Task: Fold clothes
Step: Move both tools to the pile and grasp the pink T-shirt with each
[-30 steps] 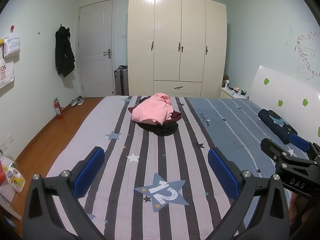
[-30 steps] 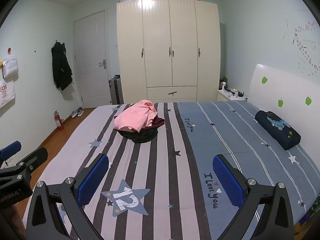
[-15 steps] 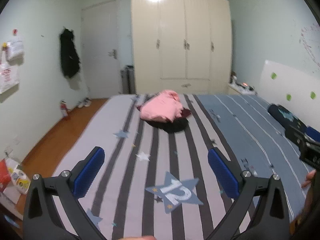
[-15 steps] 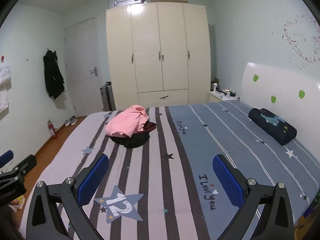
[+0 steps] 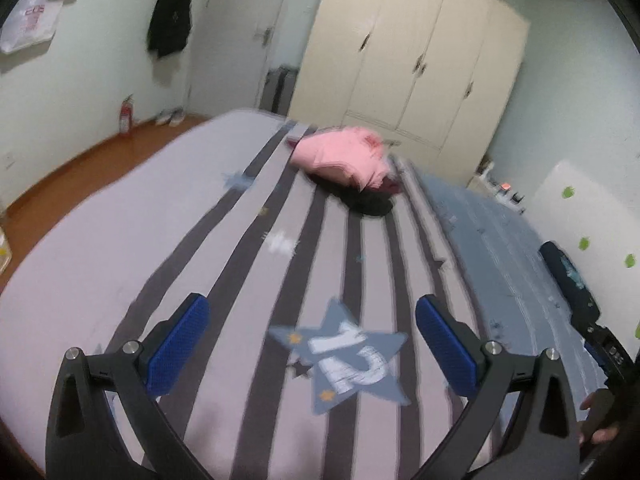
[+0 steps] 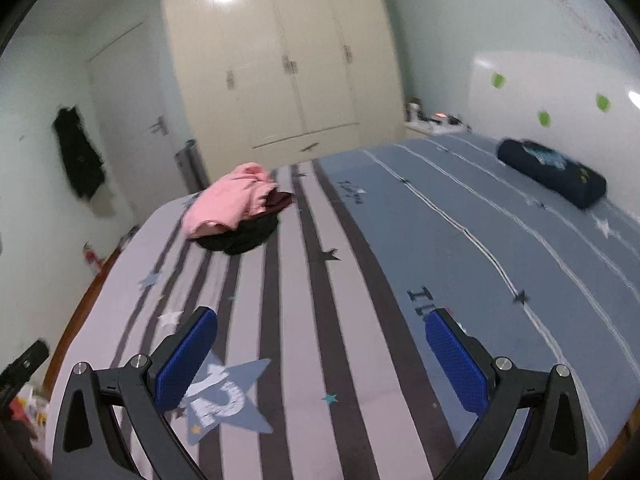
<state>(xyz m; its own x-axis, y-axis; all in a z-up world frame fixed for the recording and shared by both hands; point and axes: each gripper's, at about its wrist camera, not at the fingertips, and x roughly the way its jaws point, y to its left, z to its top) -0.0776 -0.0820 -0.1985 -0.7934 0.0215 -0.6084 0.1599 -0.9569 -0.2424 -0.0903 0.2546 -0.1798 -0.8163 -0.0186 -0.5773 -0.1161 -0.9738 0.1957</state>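
Overhead: both cameras tilt down over one wide bed, and both pictures are smeared by motion.
Bed: striped grey and dark on one half, plain blue with thin white lines on the other half; a blue star patch printed "12" lies on the stripes at the near end.
Clothes: a pink garment sits crumpled on top of a dark garment and a maroon one (only an edge shows), all heaped on the stripes toward the far end of the bed, well apart from both grippers.
Left gripper: blue pads spread wide above the star patch, nothing between them.
Right gripper: spread wide too, empty, above the stripes next to the star patch.
Pillow: a navy bolster pillow rests on the blue half of the bed, by the white headboard.
Room: a cream wardrobe stands beyond the bed's far end; a black jacket hangs on the wall; wooden floor runs along the bed's striped side.
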